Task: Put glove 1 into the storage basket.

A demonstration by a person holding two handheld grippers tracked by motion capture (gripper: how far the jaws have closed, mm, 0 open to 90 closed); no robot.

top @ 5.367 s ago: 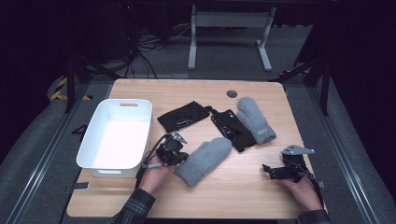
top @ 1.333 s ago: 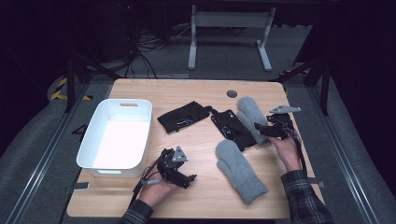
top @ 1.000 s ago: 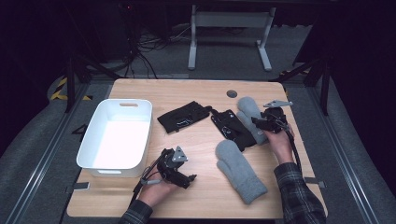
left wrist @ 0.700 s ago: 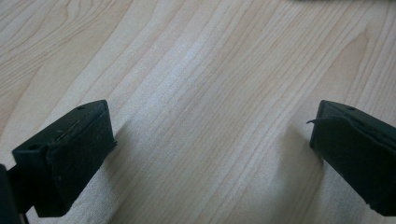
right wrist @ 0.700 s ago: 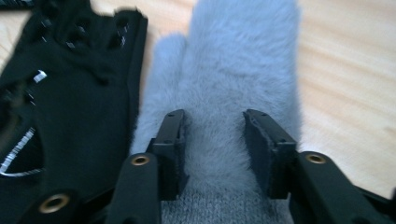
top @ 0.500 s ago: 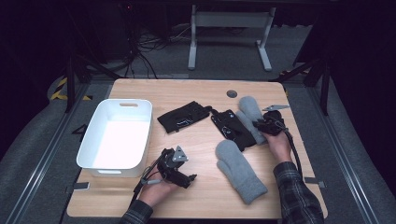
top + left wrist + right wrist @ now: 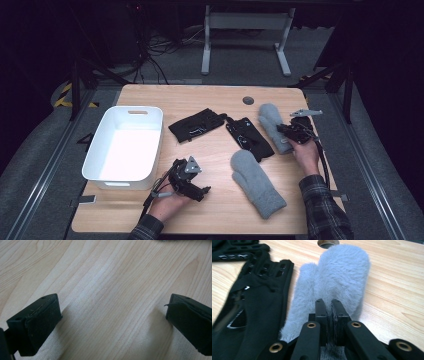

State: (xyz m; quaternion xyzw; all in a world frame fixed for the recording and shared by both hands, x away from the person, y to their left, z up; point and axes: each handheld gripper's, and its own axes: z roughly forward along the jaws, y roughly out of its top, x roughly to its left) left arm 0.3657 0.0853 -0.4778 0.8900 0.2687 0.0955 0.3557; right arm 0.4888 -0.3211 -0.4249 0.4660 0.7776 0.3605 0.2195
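Right hand-held gripper (image 7: 327, 305) has just been closing and is now clamped on the cuff edge of the far grey mitten (image 7: 337, 282); fluff is pinched between the pads. That mitten lies flat on the counter (image 7: 200, 100), touching the right side of the black glove (image 7: 248, 138), just below the round hole (image 7: 248, 100). You had moved in from the mitten's right a second ago, so the grasp is made; lift looks like your next move. The near mitten (image 7: 257, 182) lies below the black glove, untouched. Left hand-held gripper (image 7: 112, 315) stands open over bare wood, right of the white bin (image 7: 125, 145).
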